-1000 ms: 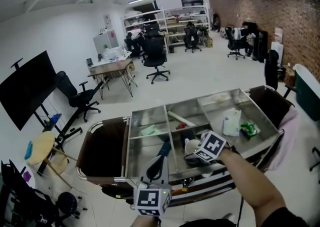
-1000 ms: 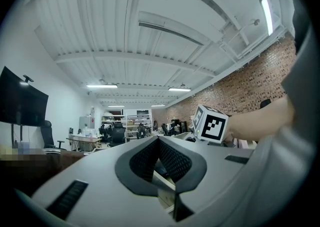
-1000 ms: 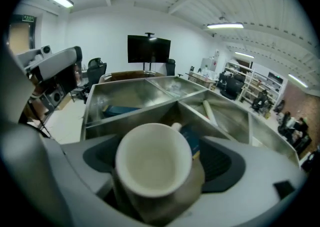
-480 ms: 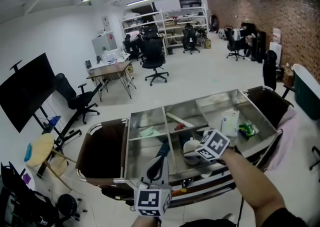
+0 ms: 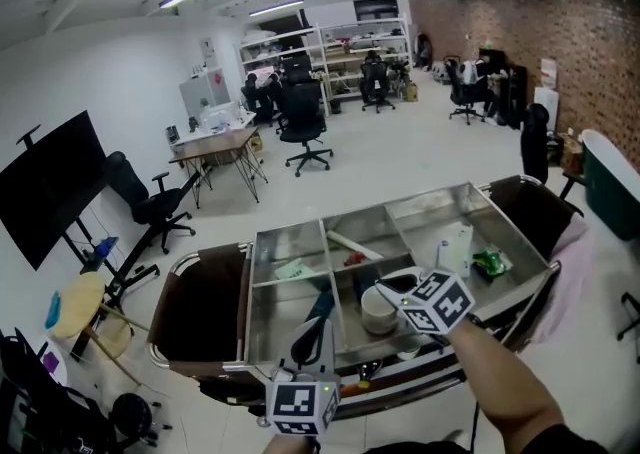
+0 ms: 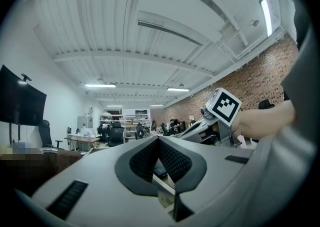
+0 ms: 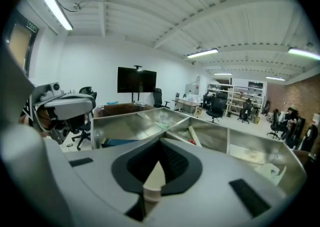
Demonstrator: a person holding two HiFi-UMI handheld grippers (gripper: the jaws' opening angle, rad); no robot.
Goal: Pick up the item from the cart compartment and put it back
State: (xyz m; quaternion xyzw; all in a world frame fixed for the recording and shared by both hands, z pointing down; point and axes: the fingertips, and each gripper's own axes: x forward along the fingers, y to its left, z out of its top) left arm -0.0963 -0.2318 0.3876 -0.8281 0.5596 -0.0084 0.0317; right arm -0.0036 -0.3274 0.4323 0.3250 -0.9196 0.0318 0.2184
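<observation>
A cream bowl (image 5: 380, 312) sits in the front middle compartment of the steel cart (image 5: 250, 282). My right gripper (image 5: 393, 288) reaches in from the right and is shut on the bowl's rim. That rim shows as a thin cream edge (image 7: 151, 183) pinched between the dark pads in the right gripper view. My left gripper (image 5: 318, 310) hangs over the front left compartment, its jaws shut with nothing between them. The left gripper view looks up past the cart and catches the right gripper's marker cube (image 6: 223, 106).
The right compartment holds a white bottle (image 5: 452, 242) and a green packet (image 5: 492, 264). A cream stick (image 5: 350, 242) lies in the back middle bay, a pale paper (image 5: 292, 270) at back left, and a blue flat thing (image 7: 120, 142) in the left bay. Office chairs and desks stand beyond.
My right gripper's jaws have closed on the bowl's rim and the gripper has shifted slightly towards the cart's front. The left gripper has stayed where it was.
</observation>
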